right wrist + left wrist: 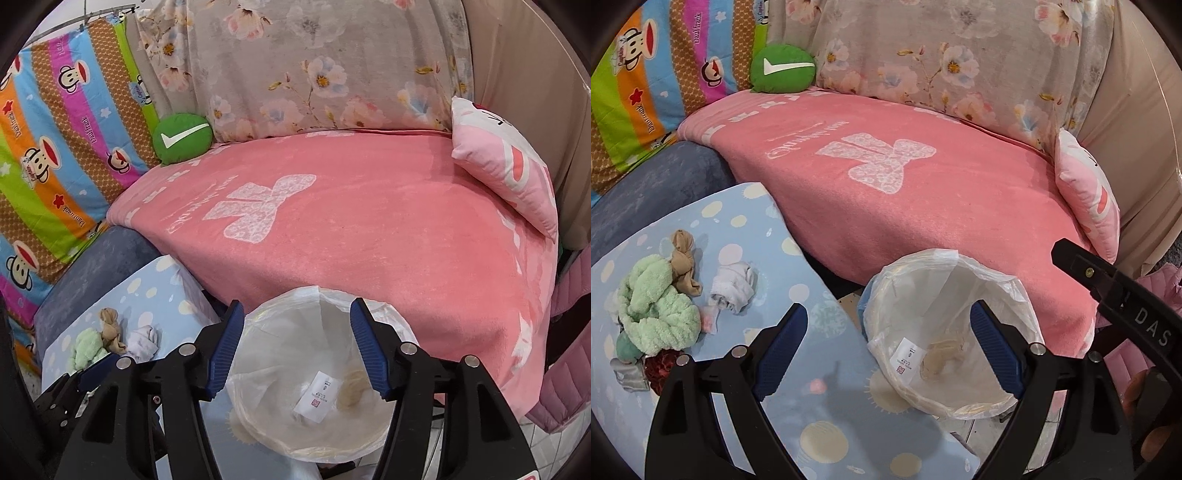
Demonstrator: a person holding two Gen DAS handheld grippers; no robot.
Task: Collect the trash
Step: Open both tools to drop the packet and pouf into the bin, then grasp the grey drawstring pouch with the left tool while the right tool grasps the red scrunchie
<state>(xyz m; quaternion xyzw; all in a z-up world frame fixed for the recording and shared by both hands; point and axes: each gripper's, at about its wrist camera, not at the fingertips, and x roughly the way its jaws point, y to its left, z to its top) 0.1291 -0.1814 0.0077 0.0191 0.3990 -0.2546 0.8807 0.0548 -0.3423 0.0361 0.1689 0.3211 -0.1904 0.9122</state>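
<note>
From the left wrist, the left tool (pixel 888 345) stands wide apart with nothing between its pads, above the worktop (pixel 827 417) edge and the lined bin (pixel 945 332). A white label (pixel 908 356) and a pale crumpled scrap (pixel 942 360), hard to identify, lie inside. Bundled cloths (pixel 661 306) sit far left.

From the right wrist, the right tool (pixel 295 349) is parted and empty over the bin, whose near rim is hidden.

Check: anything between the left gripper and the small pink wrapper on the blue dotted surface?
Nothing visible. The left gripper is open and empty; the pink wrapper lies exposed on the blue dotted surface, beside the green fuzzy cloth, not under it.
</note>
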